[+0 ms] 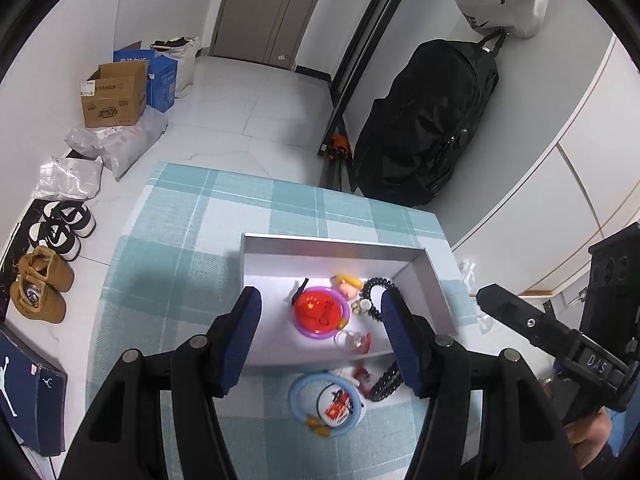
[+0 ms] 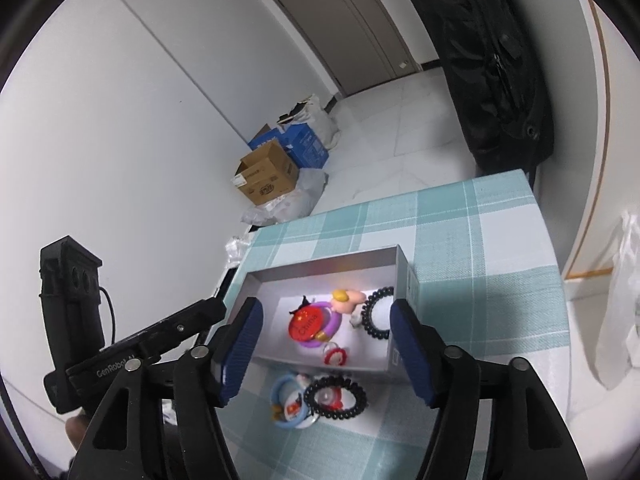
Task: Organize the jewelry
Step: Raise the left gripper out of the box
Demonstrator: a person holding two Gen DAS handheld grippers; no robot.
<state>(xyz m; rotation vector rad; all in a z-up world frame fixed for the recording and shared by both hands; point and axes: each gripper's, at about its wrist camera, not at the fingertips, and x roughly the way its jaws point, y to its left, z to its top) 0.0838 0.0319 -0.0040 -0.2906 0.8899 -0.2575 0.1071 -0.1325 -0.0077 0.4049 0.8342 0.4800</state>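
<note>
Step in hand: sorting small trinkets into the shallow grey box (image 1: 434, 280) on the checked cloth (image 1: 180, 220); judged roughly halfway, as several pieces lay inside and several outside.
Left gripper (image 1: 320, 344): jaws stood wide apart with nothing between the pads, hovering above the box's near wall.
Right gripper (image 2: 326, 344): jaws likewise wide, empty, poised over the same near wall.
Inside the box, ahead of both tools: a red badge (image 2: 308, 325) lying flat on a purple ring (image 2: 335, 322), a small doll-head charm (image 2: 346, 299) beyond it, a black coil hair tie (image 2: 378, 312) toward the right fingers.
Outside, below the fingertips: a blue ring (image 2: 285, 390), a second black coil tie (image 2: 335, 397) just beside it, small red-and-white pieces touching them.
Orientation: both rings and coil ties lay flat, round, with no clear long axis; the doll-head charm's length ran roughly across the view.
Next move, as judged: either tool lowers toward the near pile, straddles one rim, and closes narrowly.
Risk: neighbouring pieces overlapped, so a wide grab could lift two.
</note>
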